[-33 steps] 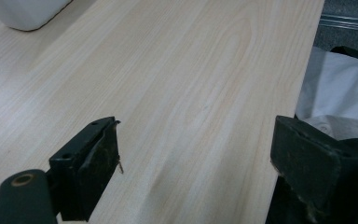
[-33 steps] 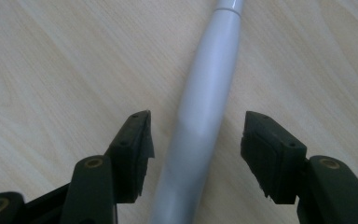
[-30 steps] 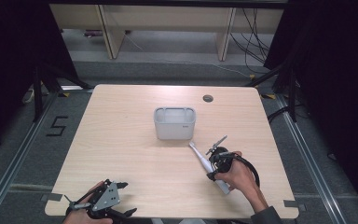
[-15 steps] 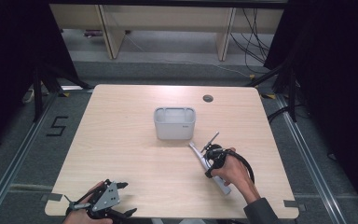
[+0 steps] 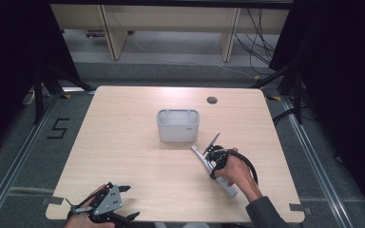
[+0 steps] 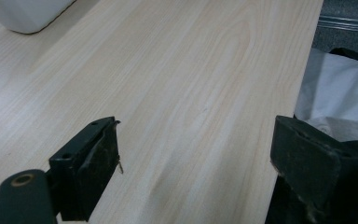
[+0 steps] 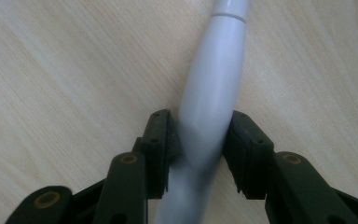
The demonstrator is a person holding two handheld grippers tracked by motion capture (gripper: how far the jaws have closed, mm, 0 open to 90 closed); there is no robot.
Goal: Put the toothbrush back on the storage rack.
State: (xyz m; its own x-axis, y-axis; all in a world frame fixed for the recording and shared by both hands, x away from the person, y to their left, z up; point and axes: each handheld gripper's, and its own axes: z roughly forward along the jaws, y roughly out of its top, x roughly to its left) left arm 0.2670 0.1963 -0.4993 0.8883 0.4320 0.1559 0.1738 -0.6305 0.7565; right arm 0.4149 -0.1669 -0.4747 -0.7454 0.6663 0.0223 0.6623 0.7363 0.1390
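Observation:
A long pale grey utensil (image 5: 230,189) lies slanted on the wooden table (image 5: 123,142), just right of the front of a grey rectangular bin (image 5: 178,125). My right gripper (image 5: 212,157) is shut on its rounded handle (image 7: 209,93), one jaw on each side, low over the wood. The utensil's narrow tip (image 5: 196,149) points toward the bin's front right corner. At the table's front left edge my left gripper (image 5: 127,202) stands open, its jaws far apart over bare wood (image 6: 196,163). A corner of the bin (image 6: 23,14) shows at the top left of the left gripper view.
A round cable hole (image 5: 212,100) sits near the table's far edge, right of centre. White cloth (image 6: 340,93) lies past the table edge in the left gripper view. Dark curtains and cables flank the table; shelf legs stand behind it.
My right gripper has moved a little forward and left toward the bin, carrying the utensil with it. The left gripper has stayed put.

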